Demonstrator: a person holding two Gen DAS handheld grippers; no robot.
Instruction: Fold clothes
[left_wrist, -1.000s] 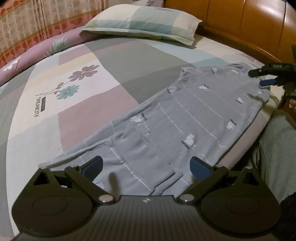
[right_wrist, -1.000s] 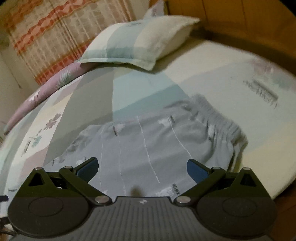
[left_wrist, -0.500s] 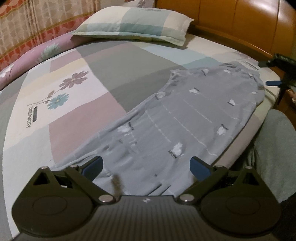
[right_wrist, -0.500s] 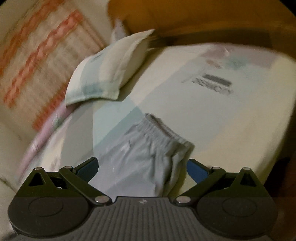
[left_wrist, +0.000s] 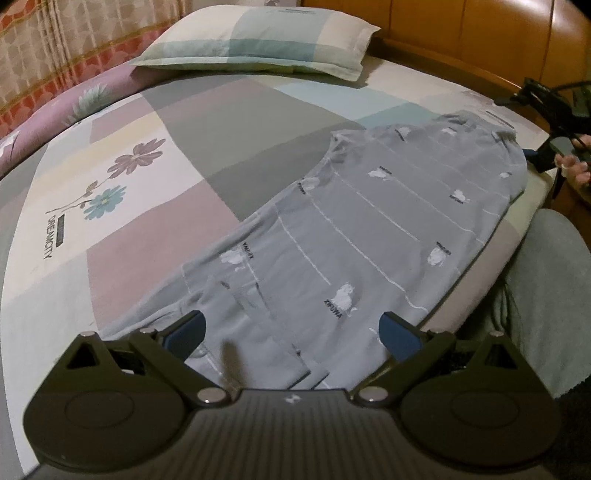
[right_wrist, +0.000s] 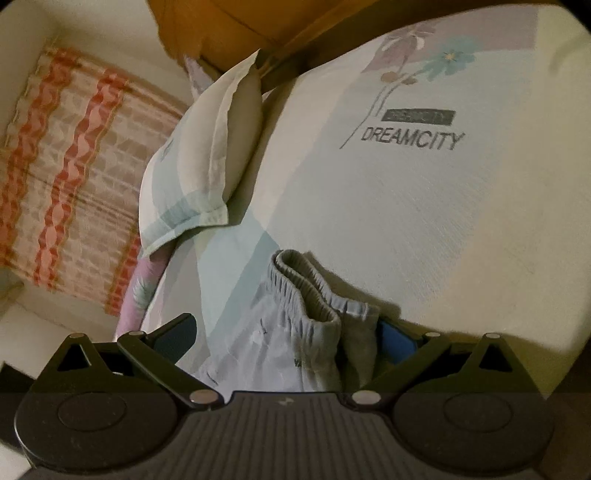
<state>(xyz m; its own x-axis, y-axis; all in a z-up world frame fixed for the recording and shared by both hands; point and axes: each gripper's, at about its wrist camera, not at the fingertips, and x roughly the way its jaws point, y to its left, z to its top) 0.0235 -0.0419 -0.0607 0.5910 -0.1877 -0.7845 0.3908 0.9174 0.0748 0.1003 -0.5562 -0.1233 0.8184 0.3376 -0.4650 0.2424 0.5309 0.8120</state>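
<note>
Left wrist view: over the last second the left gripper (left_wrist: 291, 332) has barely shifted; its jaws hang released above the hem end of the grey pants (left_wrist: 351, 236), which lie flat along the near edge of the bed (left_wrist: 155, 206). The cloth sits below and between the blue pads, touched by neither. What has changed is at the far end: the right gripper (left_wrist: 546, 122), earlier over the waistband, now sits off the bed's corner beside that waistband, tipped on its side. This end of the task is waiting; I judge the fold will start from the waist.

Right wrist view: the camera has rolled hard, so the bed and pillow (right_wrist: 207, 184) now stand tilted, where a second ago they lay level. The elastic waistband (right_wrist: 306, 295) has come between the jaws, its corner bunched and pressed against the right pad (right_wrist: 397, 341), the left pad well apart from it. The jaws are spread wide, not yet clenched. I judge the grasp of the waist corner is lined up and closing is the next need.
</note>
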